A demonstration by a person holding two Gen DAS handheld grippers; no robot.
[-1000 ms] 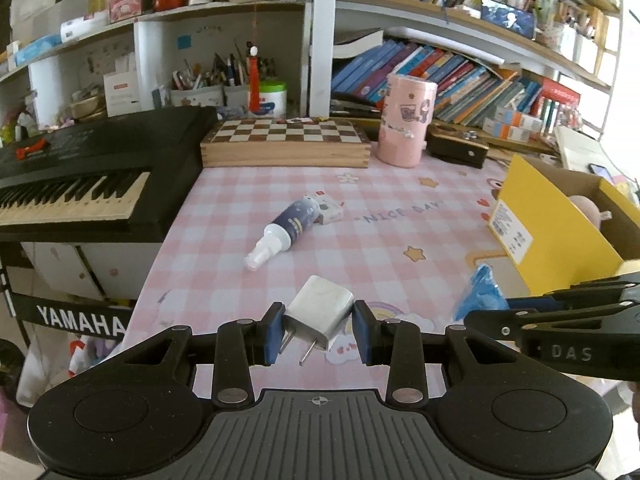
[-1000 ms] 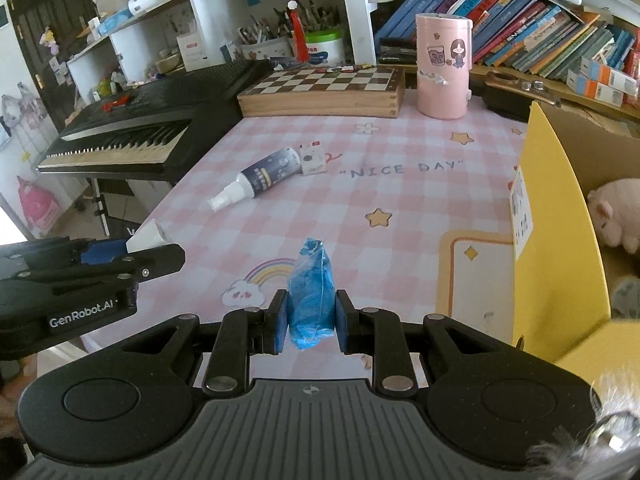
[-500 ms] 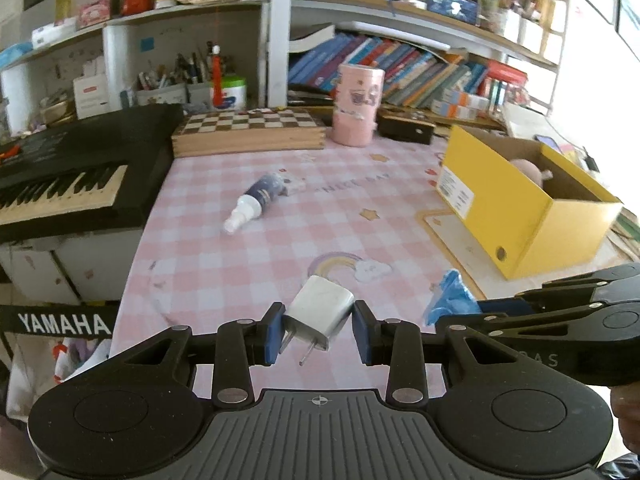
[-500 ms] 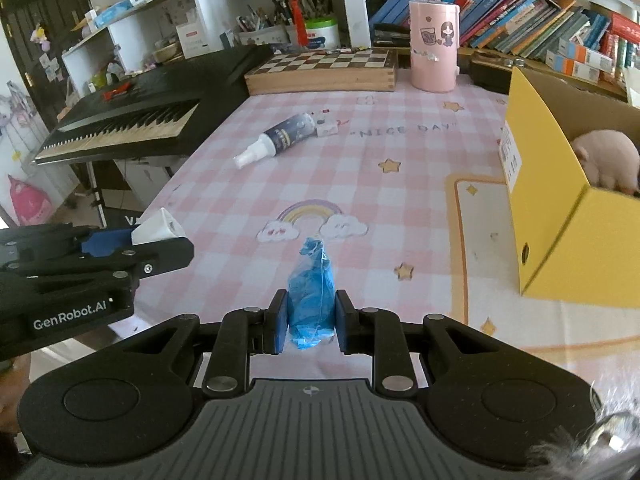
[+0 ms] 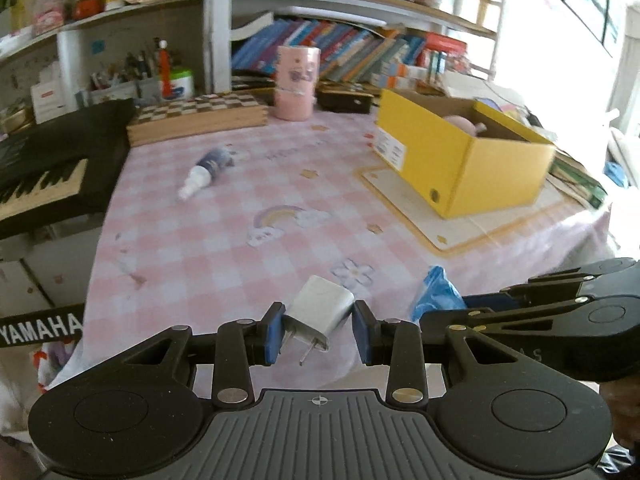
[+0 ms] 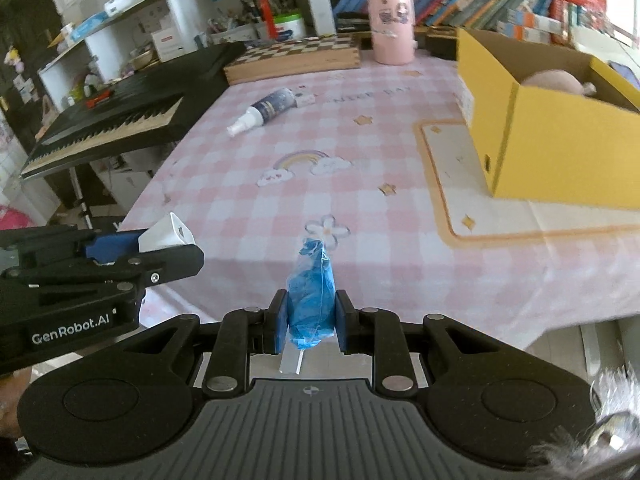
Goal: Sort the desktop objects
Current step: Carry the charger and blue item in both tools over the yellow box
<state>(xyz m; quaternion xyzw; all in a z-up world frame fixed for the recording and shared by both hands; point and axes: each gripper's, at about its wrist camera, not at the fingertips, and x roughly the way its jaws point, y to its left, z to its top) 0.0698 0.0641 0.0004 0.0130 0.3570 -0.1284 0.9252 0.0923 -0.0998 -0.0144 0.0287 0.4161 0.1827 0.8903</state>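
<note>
The left gripper [image 5: 319, 330] is clenched on a white plug-in charger [image 5: 320, 314], prongs showing only in the left wrist view. The right gripper [image 6: 308, 322] grasps a blue plastic-wrapped packet [image 6: 311, 304]; only its own camera shows the fingers [image 6: 281, 322] pressing it. Both hang over the worktop's [image 6: 360, 200] near edge, well apart from the yellow box [image 5: 472, 160] and the spray bottle [image 6: 264, 110].

Tablecloth [image 6: 360, 208] centre lies open between spray bottle [image 6: 262, 110] at far left and yellow box [image 6: 560, 140] blocking the right; chessboard [image 6: 292, 58] and pink cylinder [image 6: 390, 26] bar the rear
</note>
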